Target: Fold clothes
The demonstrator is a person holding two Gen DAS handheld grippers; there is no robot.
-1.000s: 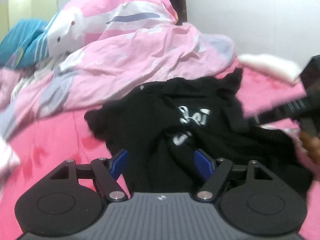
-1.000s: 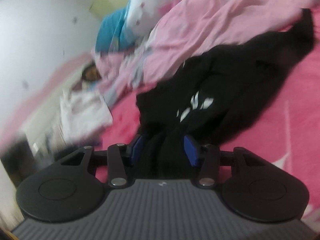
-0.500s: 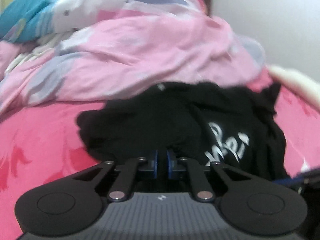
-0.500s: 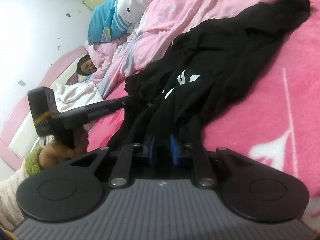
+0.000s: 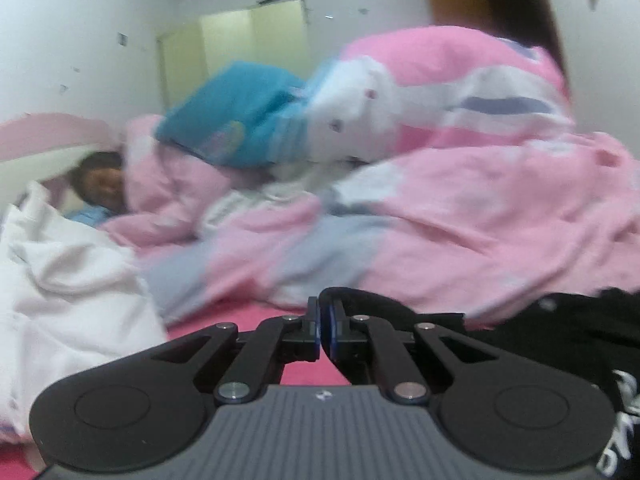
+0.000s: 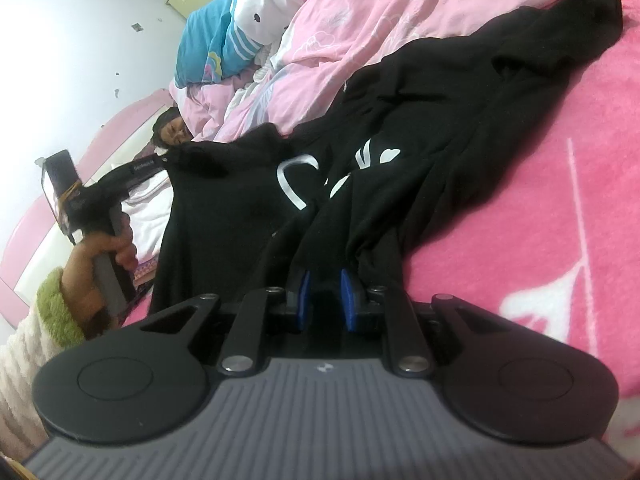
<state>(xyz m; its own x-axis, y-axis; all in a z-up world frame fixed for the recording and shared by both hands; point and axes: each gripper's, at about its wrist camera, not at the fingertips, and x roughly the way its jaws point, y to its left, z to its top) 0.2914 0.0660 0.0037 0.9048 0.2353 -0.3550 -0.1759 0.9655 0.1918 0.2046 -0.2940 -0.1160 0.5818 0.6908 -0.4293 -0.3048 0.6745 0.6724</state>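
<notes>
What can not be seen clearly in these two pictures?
- Left tongs: the device body hides whatever cloth they pinch.
- Black garment: the white print is folded into creases and unreadable in the right wrist view.
- Pink quilt: motion blur smears its pattern in the left wrist view.

- My left gripper [image 5: 323, 322] has its blue pads pressed almost together, with a thin dark edge of cloth pinched between them.
- My right gripper [image 6: 325, 294] has its blue pads a little apart, clamped on a bunched fold of black fabric.
- From the right wrist view I see my left hand [image 6: 102, 256] wrapped around the left tool's handle, with a green cuff at the wrist.
</notes>
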